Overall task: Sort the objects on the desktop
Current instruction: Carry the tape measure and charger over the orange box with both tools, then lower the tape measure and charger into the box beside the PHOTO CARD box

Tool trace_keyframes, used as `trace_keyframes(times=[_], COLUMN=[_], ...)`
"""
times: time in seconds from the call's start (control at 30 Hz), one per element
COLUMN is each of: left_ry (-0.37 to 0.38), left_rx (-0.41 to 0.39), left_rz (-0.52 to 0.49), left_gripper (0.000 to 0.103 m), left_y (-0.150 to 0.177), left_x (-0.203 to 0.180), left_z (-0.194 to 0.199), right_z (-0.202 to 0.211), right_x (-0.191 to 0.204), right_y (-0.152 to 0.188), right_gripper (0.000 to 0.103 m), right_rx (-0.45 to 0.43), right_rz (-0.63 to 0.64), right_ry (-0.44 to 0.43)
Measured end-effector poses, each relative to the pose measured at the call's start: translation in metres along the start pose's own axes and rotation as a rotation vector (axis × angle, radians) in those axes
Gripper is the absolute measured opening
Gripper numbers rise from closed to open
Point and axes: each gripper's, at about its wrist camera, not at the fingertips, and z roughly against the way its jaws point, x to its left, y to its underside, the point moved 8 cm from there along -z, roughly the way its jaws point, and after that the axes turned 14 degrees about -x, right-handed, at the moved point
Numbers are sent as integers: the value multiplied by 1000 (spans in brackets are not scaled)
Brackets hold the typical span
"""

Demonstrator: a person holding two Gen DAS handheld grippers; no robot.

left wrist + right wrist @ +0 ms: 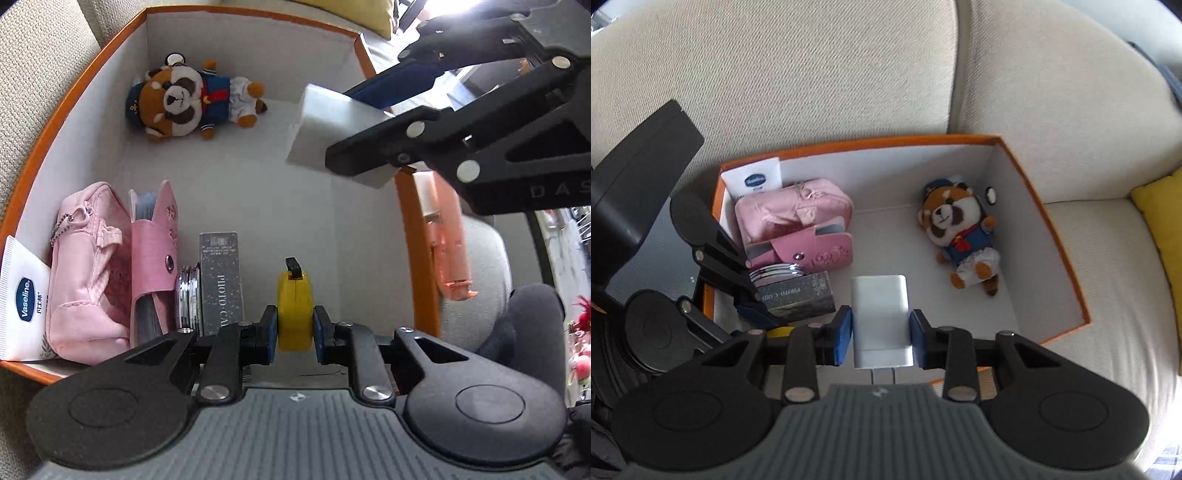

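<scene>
Yellow tape measure [294,308] mostly hidden rightward.

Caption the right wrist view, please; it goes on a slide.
Right gripper holds a white block over the orange box, beside a plush toy.

Both grippers point steeply down into the orange box [1052,236]. The left gripper [294,328] hangs over its near-left part, blue pads pressed on a yellow tape measure [294,310]. The right gripper [881,332] hangs over the box's middle, pads clamping a white charger block [881,314].
</scene>
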Motion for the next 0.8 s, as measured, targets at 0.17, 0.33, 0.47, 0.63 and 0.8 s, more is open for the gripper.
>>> trace_keyframes(times=[0.17, 0.33, 0.47, 0.63, 0.8], left_ry=[-83, -139, -160, -172, -174], left_rx=[19, 21, 28, 17, -7], left_rz=[-87, -112, -113, -116, -111], left_gripper=[22, 22, 22, 23, 23], left_y=[4, 4, 6, 9, 10], left_x=[-4, -3, -4, -4, -3], left_z=[1, 1, -1, 0, 4], right_z=[-12, -27, -39, -49, -67], right_x=[16, 30, 35, 46, 52], right_y=[4, 12, 19, 23, 29], right_gripper=[35, 35, 35, 35, 35], right_rx=[54, 154, 263, 357, 467], right_rz=[149, 318, 385, 458, 451], right_ry=[-104, -223, -274, -390, -454])
